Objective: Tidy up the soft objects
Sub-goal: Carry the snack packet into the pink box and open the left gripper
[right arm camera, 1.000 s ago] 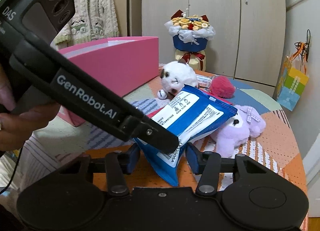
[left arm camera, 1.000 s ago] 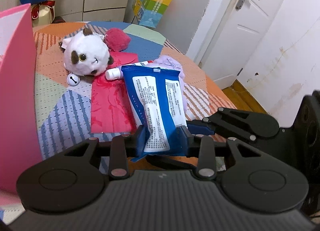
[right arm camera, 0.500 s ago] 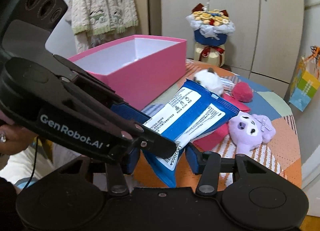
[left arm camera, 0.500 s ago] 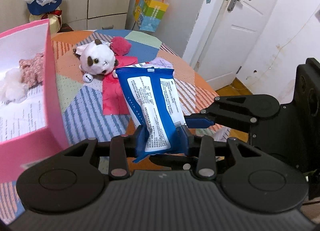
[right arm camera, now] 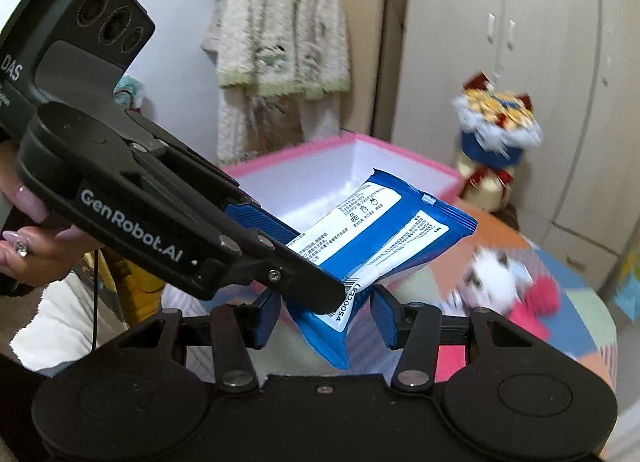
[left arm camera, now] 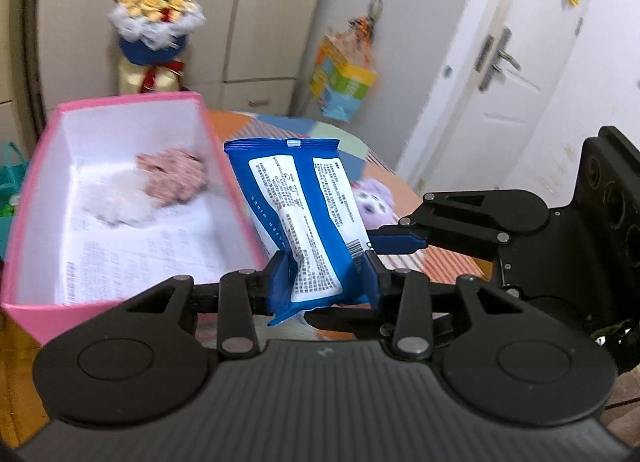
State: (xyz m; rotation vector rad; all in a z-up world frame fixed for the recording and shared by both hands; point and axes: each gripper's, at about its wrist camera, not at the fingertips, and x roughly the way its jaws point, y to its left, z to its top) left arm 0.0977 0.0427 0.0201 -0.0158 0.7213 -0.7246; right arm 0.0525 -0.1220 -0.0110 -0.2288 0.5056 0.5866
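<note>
Both grippers had lifted since the earlier frames, carrying the blue wipes pack (left arm camera: 304, 218) up from the patchwork tablecloth (left arm camera: 404, 190) to the rim of the pink box (left arm camera: 36, 166), whose white inside had come fully into the left wrist view.

From left to right in that view, the box filled the near left, with a fluffy white toy (left arm camera: 120, 198) and a pink speckled toy (left arm camera: 172, 174) lying in it on printed paper. Behind it stood a bouquet (left arm camera: 154, 26) against pale cupboard doors. A colourful gift bag (left arm camera: 344, 82) hung on the wall, and a white door with a lever handle closed the right side. A purple plush (left arm camera: 374, 200) lay on the table behind the pack.

The left gripper (left arm camera: 322, 276) clenched the pack's lower end, its blue pads pressing both sides. The right gripper (right arm camera: 324, 312) stood released: its pads flanked the pack's bottom corner without pressing it. A hand (right arm camera: 36, 238) gripped the left tool's handle.

In the right wrist view a knitted cardigan (right arm camera: 280, 34) hung at the back, and a white plush (right arm camera: 490, 278), earlier near the pack, lay blurred at lower right beside a red pompom (right arm camera: 542, 292).
</note>
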